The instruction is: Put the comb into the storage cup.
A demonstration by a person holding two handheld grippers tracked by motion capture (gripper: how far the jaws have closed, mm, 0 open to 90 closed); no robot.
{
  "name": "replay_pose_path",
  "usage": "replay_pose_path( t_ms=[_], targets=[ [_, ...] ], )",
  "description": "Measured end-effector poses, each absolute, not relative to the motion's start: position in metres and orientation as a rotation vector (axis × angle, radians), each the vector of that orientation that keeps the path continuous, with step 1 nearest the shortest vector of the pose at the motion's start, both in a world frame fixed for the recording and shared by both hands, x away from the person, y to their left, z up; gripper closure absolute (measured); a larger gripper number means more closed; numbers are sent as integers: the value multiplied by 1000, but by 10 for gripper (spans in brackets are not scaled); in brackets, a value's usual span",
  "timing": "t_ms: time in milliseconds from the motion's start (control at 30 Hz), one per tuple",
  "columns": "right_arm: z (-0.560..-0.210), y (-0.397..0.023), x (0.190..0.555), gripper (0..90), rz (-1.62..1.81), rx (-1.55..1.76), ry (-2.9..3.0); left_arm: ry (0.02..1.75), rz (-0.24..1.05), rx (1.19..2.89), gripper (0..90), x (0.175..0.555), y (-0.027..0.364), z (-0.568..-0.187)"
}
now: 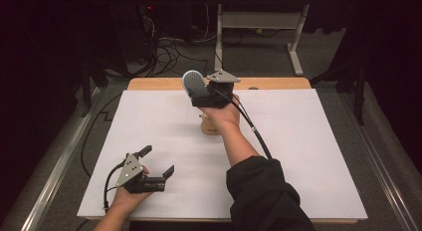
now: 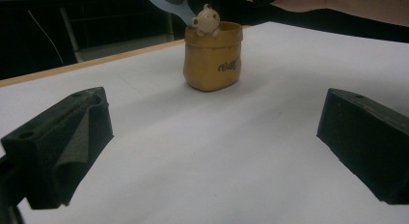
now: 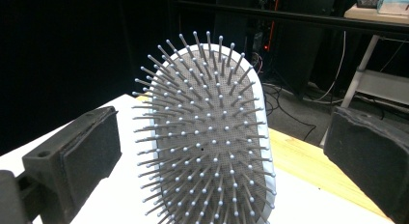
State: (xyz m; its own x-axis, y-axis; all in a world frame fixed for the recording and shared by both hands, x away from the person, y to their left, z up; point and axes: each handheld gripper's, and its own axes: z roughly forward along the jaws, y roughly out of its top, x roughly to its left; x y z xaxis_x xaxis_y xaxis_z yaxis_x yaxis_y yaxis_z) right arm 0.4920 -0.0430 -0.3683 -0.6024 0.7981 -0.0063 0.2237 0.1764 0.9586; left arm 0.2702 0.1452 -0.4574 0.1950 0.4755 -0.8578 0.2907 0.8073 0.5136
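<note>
A pale blue hairbrush (image 3: 207,137) with grey bristles stands upright, its handle (image 2: 174,4) down in a yellow cup (image 2: 212,57) that has a small bear figure (image 2: 206,20) on its rim. The cup (image 1: 211,127) sits mid-table on the white sheet, partly hidden under the right hand. My right gripper (image 1: 201,94) is open around the brush head (image 1: 193,83), and its jaws stand clear of it on both sides. My left gripper (image 1: 159,160) is open near the front left of the table and holds nothing, and it faces the cup.
A white sheet (image 1: 308,141) covers most of the wooden table (image 1: 278,83). Behind the table are desk legs (image 1: 296,47) and tangled cables (image 1: 169,52) on the floor. A metal rail (image 1: 54,171) runs along the left side.
</note>
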Motion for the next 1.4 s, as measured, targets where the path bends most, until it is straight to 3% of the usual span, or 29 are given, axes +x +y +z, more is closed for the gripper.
replay_pose_path(
  t_ms=[833, 1400],
  targets=[
    [-376, -72, 463, 2, 1459, 955, 1939, 1406, 143, 655, 1, 273, 149, -456],
    [-404, -106, 422, 2, 1453, 957, 1960, 1396, 155, 649, 1, 274, 149, -455]
  ],
)
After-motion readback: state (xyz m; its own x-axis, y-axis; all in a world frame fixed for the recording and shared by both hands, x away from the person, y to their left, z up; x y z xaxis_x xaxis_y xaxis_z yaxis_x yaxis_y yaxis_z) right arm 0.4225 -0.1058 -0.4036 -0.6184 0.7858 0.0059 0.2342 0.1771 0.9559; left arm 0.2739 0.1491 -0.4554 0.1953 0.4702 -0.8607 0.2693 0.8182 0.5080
